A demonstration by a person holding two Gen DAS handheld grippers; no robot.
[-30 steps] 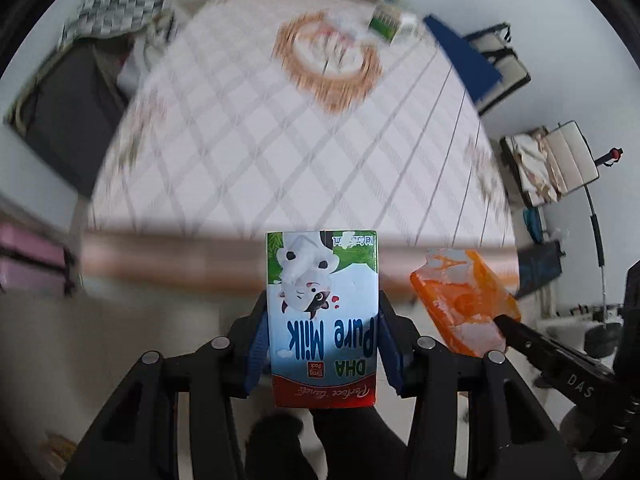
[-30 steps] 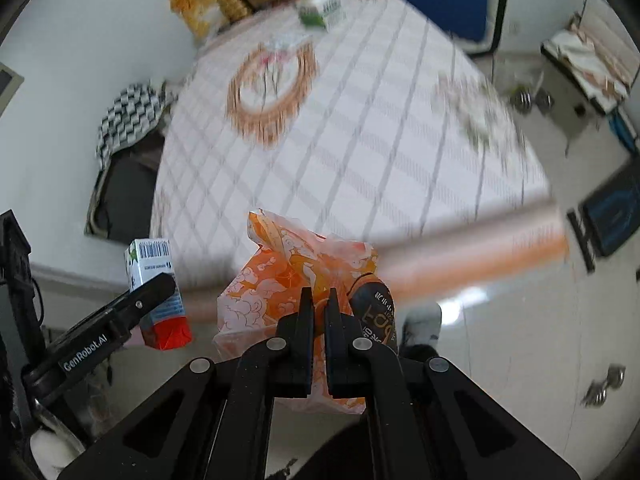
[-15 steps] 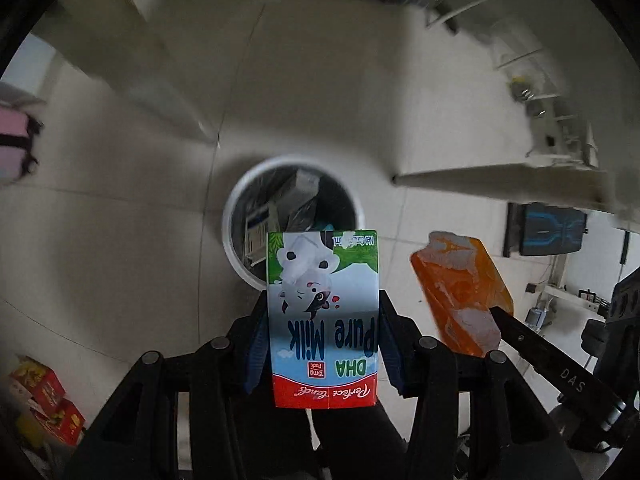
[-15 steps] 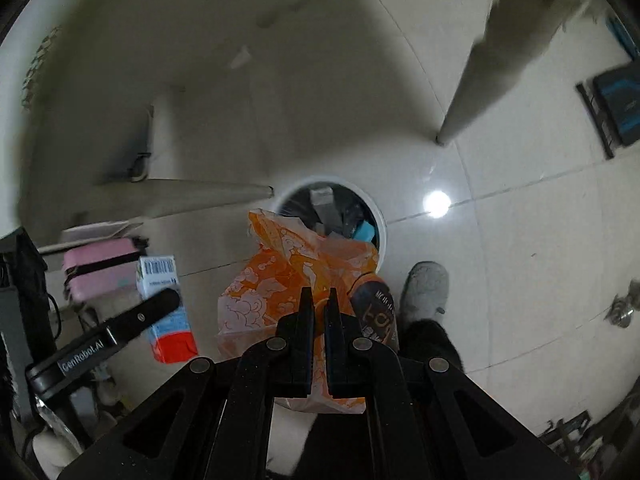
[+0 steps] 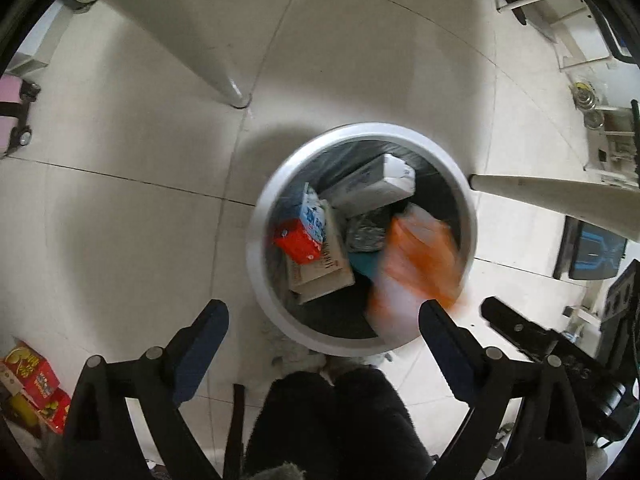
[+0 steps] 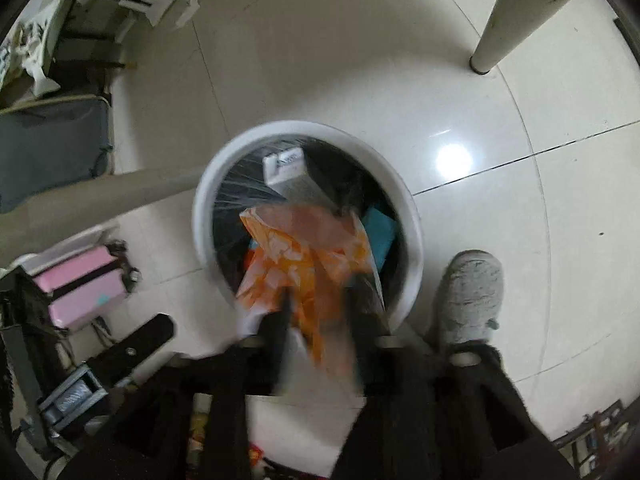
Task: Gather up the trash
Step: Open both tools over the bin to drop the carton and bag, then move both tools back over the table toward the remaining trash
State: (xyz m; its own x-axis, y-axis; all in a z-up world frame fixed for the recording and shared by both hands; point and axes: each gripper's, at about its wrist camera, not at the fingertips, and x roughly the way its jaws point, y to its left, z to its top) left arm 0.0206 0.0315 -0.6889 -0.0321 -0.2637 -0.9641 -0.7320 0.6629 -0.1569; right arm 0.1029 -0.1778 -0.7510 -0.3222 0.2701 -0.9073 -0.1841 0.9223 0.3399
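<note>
Left view: the left gripper (image 5: 324, 320) gaped wide and empty; the milk carton (image 5: 306, 226) lay in the bin (image 5: 260, 216), frame centre. Right view: the right gripper (image 6: 318, 320) had parted, blurred orange bag (image 6: 308, 256) dropping over the bin (image 6: 408, 216). Best kept centred above the rim.

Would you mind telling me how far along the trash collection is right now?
Done: the milk carton lies in the bin, and the left gripper is open and empty. In hand: the orange bag is dropping from the open right gripper over the bin. No other trash is visible.
</note>
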